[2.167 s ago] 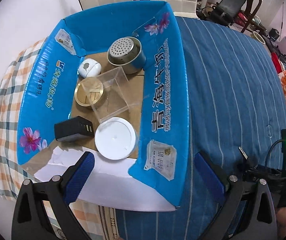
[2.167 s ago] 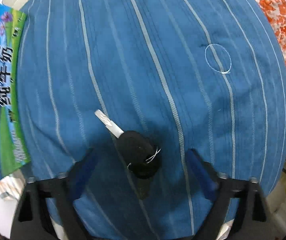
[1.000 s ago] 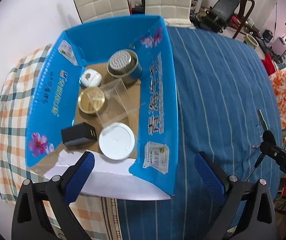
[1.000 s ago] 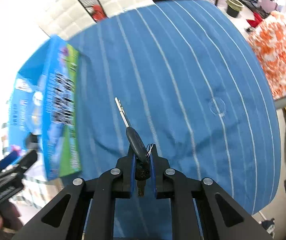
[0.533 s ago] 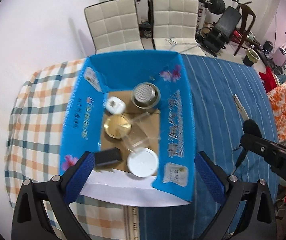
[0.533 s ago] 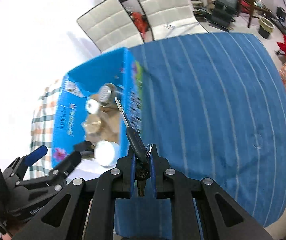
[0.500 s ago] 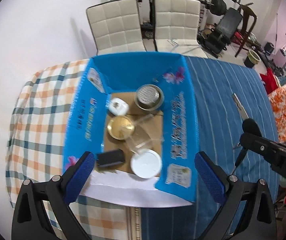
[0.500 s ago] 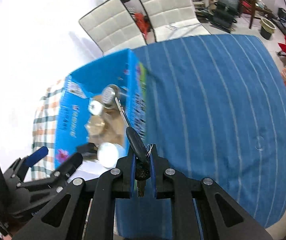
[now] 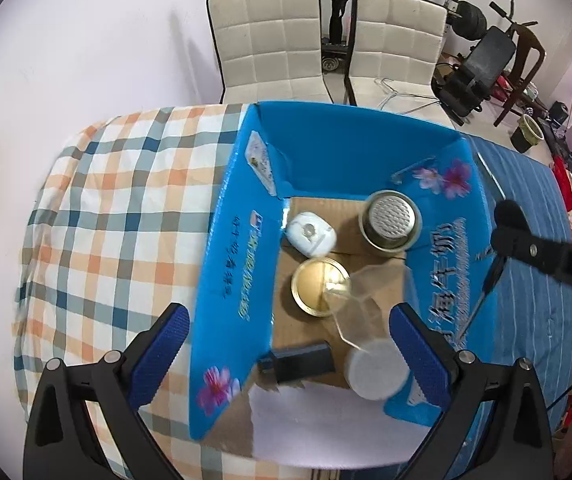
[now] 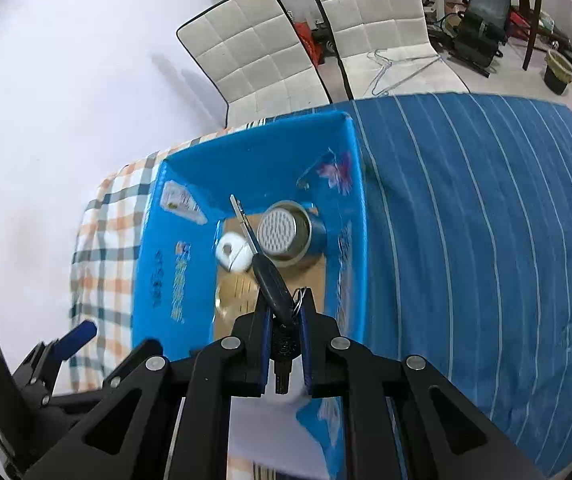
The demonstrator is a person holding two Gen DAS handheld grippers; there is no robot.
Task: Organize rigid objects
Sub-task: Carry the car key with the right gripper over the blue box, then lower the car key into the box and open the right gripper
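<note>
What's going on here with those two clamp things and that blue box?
A person is tidying small hard objects into a blue cardboard box. The right gripper is shut on a black-headed key, held above the open box. The left gripper is open and holds nothing. In the box lie a perforated metal can, a gold lid, a white lid, a black charger and a small white case.

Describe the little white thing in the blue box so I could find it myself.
Look inside the open blue cardboard box on the table, toward its far end. The small white rounded case sits left of the perforated metal canister and just beyond the gold lid; it is the only glossy white pebble shape with a grey centre spot.
</note>
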